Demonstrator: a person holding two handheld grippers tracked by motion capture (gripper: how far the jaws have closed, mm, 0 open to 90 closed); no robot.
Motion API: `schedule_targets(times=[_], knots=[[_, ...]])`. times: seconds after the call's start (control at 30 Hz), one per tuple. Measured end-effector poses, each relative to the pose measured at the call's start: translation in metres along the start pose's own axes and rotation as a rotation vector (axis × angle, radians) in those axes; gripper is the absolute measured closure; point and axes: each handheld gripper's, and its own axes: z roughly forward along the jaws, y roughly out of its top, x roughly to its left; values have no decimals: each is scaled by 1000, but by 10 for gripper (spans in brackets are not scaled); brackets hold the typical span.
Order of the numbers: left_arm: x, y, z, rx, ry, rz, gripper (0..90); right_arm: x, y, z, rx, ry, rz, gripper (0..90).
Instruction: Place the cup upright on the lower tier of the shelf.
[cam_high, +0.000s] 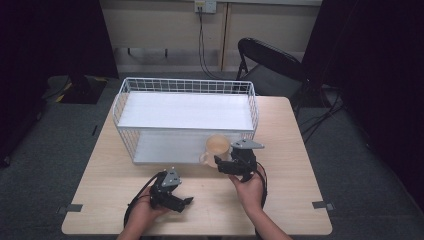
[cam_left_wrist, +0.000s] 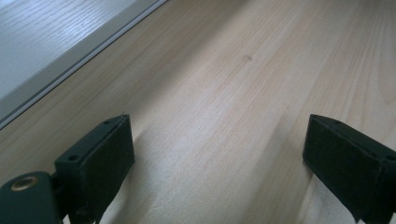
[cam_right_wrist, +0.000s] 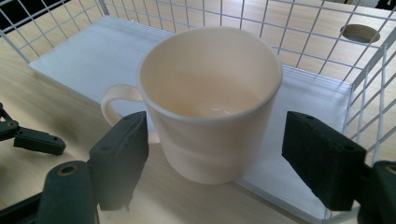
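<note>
A cream mug stands upright and empty on the front edge of the lower white shelf of a wire rack. Its handle points to the left in the right gripper view. My right gripper reaches in from the front, and the mug sits between its two black jaws. Its left jaw is close to the mug's wall, and a gap shows at the right jaw, so my right gripper is open. My left gripper rests low over the bare wooden table, near the front. My left gripper is open with nothing between its jaws.
The white wire rack has two white shelves and fills the back half of the wooden table. A black folding chair stands behind the table at the right. The rack's lower shelf lies just beyond the left gripper.
</note>
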Motion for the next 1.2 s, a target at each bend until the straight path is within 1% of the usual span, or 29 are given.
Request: schedule_targets(times=[0.13, 0.17, 0.37, 0.47, 0.5, 0.57, 0.73, 0.83, 0.97, 1.1, 1.2], knots=[[0, 0, 0, 0, 0, 0, 84, 2, -3, 5, 3, -6, -8, 231], [0, 0, 0, 0, 0, 0, 84, 2, -3, 6, 6, -1, -5, 233], [0, 0, 0, 0, 0, 0, 84, 5, -3, 13, 21, -22, -13, 237], [0, 0, 0, 0, 0, 0, 84, 5, -2, 14, 18, -30, -20, 244], [0, 0, 0, 0, 0, 0, 84, 6, -2, 14, 21, -30, -14, 245], [0, 0, 0, 0, 0, 0, 84, 6, -2, 15, 19, -33, -18, 251], [0, 0, 0, 0, 0, 0, 83, 6, -1, 17, 30, -38, -17, 269], [0, 0, 0, 0, 0, 0, 84, 6, -1, 18, 35, -36, -14, 297], [0, 0, 0, 1, 0, 0, 84, 6, 0, 18, 30, -41, -28, 334], [0, 0, 0, 1, 0, 0, 84, 6, 0, 18, 28, -38, -31, 394], [0, 0, 0, 1, 0, 0, 84, 6, 0, 18, 28, -36, -32, 415]])
